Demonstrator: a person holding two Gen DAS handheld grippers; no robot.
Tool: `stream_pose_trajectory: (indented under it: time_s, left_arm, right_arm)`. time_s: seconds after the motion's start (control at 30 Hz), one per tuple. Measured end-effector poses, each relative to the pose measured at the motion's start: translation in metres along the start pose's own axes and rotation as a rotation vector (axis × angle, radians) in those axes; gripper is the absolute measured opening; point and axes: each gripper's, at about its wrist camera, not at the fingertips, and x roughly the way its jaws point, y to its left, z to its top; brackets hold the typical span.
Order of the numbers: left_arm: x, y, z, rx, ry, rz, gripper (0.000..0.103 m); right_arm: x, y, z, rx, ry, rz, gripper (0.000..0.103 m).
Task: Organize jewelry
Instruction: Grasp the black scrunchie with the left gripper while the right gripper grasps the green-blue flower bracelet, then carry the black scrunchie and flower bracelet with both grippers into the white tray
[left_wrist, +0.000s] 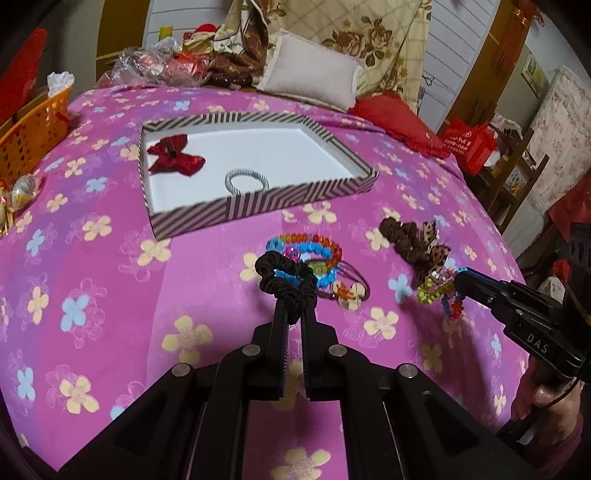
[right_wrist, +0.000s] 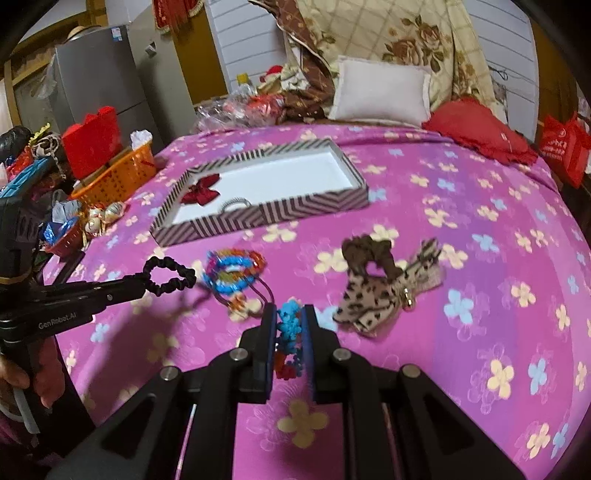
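1. The landmark is a shallow rectangular tray with black-and-white striped walls and a white floor, lying on a pink bedspread printed with cream and blue flowers.
2. Inside the tray, a red fabric bow lies in its far left part, and a grey ribbed hair ring lies against the near wall.
3. The left gripper is just in front of the tray's near wall, its jaws clamped together on a black ruffled fabric scrunchie, which is lifted off the bedspread.
4. Under and beyond the scrunchie, near the tray's near wall, a pile of multicoloured bead bracelets rests on the bedspread with a brown elastic carrying cream flower charms.
5. The right gripper is farther from the tray, to the right, its jaws pressed on a string of blue, red and green plastic beads.
6. To the right of the tray's near corner, a brown scrunchie with a leopard-print bow lies on the bedspread.
7. Left of the tray stands an orange plastic basket.
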Motion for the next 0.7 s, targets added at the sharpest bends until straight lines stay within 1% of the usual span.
stream_pose_trajectory:
  time_s: [0.13,0.37,0.7]
  left_arm:
    - [-0.008,0.0,0.007,0.003,-0.025,0.008,0.0]
    - [-0.013,0.004,0.019,0.004,-0.047,0.031,0.0]
    - [-0.013,0.012,0.039,0.006,-0.065,0.065,0.0]
  right_arm:
    - [-0.003,0.004,0.011,-0.004,-0.021,0.007,0.013]
    - [-0.003,0.012,0.031,-0.026,-0.047,0.013,0.013]
    - [0.011,0.01,0.062,-0.004,-0.046,0.056,0.013]
